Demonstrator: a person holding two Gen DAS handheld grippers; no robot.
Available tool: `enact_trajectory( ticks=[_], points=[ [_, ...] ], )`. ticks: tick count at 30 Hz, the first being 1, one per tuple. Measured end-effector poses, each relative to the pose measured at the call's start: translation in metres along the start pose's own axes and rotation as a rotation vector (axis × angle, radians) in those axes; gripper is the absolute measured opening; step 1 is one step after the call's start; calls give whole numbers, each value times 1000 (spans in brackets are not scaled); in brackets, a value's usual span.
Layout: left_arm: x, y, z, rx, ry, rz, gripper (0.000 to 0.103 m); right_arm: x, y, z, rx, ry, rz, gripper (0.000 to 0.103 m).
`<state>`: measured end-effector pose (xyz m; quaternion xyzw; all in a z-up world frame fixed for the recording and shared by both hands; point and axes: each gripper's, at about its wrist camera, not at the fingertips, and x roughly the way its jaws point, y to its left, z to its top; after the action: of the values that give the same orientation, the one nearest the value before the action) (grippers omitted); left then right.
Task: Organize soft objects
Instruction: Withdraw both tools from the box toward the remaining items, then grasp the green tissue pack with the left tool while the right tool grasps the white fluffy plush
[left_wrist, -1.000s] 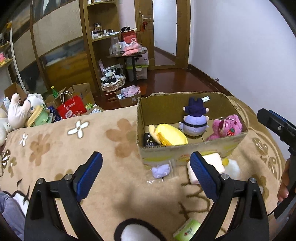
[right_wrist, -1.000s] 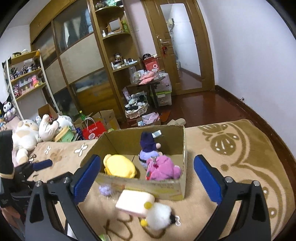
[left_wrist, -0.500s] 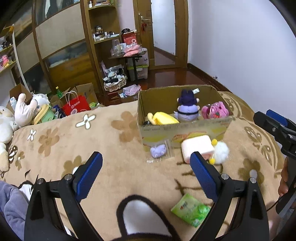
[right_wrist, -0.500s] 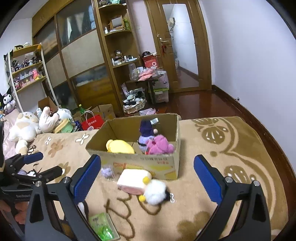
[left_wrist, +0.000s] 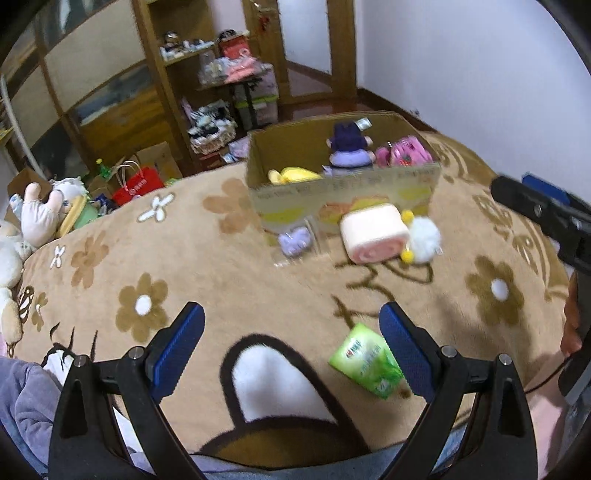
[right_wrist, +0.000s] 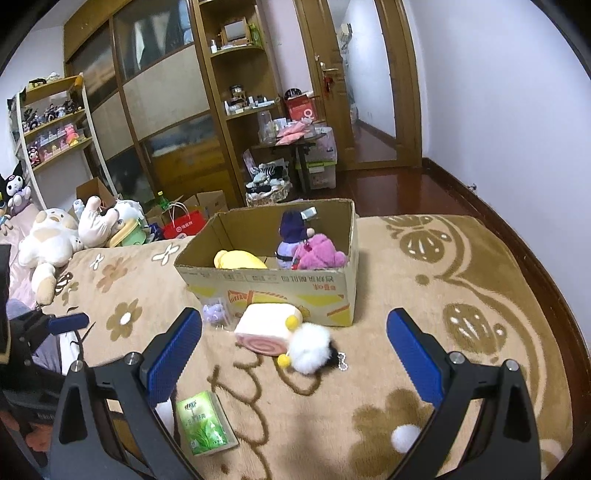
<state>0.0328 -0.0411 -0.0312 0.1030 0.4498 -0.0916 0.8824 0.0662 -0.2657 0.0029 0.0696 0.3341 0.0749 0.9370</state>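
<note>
A cardboard box (left_wrist: 343, 197) (right_wrist: 280, 288) stands on the tan blanket and holds a yellow plush (right_wrist: 238, 259), a purple doll (right_wrist: 291, 232) and a pink plush (right_wrist: 319, 253). In front of it lie a pink roll plush (left_wrist: 373, 232) (right_wrist: 264, 326), a white fluffy ball (left_wrist: 424, 238) (right_wrist: 310, 349), a small lilac toy in a clear bag (left_wrist: 295, 240) (right_wrist: 214, 314) and a green tissue pack (left_wrist: 365, 360) (right_wrist: 203, 422). My left gripper (left_wrist: 291, 347) is open and empty, well short of the box. My right gripper (right_wrist: 293, 354) is open and empty above the white ball.
Large white plush toys (right_wrist: 48, 243) lie at the blanket's left edge. A red paper bag (right_wrist: 183, 227), cartons and a wardrobe with shelves (right_wrist: 236, 110) stand on the floor behind. The right gripper's body (left_wrist: 546, 221) shows at the right of the left wrist view.
Both grippers have drawn back from the box and toward me. The green tissue pack has come into view near them. Both stay open.
</note>
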Motion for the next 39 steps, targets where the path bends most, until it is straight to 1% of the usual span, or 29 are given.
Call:
enact_trajectory(
  ticks=[4,8,12,14,15,17,19,20,22,28,32,34,35,36,37,39],
  points=[
    [13,-9,-3,28,52,-28,95,7,-3,-1,6,28,1,103],
    [29,-16,-6,31,119,-62,95,22,-8,-5,16,87,2,103],
    [43,-25,-12,49,199,-139,95,38,-17,-9,43,143,21,103],
    [48,-32,-16,66,227,-162,95,44,-21,-11,53,160,29,103],
    [50,-36,-18,80,241,-170,95,48,-24,-11,57,172,32,100],
    [55,-42,-21,103,261,-171,95,57,-28,-13,63,198,39,94],
    [62,-48,-23,119,294,-179,95,64,-31,-15,71,219,40,92],
    [65,-50,-25,122,308,-183,95,70,-34,-17,75,237,40,87],
    [73,-54,-27,133,337,-190,95,79,-37,-19,78,266,39,80],
    [96,-67,-36,185,419,-173,95,103,-42,-26,83,327,31,78],
    [108,-69,-37,196,428,-140,94,115,-41,-30,75,346,19,77],
    [113,-71,-38,198,435,-161,91,121,-41,-31,80,355,23,76],
    [115,-71,-38,197,441,-177,86,124,-41,-32,79,360,24,74],
    [116,-72,-39,195,445,-182,83,127,-39,-33,72,367,26,71],
    [117,-71,-39,191,445,-182,83,131,-38,-34,67,372,27,69],
    [118,-70,-38,190,435,-180,82,137,-37,-36,66,381,35,69]
  ],
)
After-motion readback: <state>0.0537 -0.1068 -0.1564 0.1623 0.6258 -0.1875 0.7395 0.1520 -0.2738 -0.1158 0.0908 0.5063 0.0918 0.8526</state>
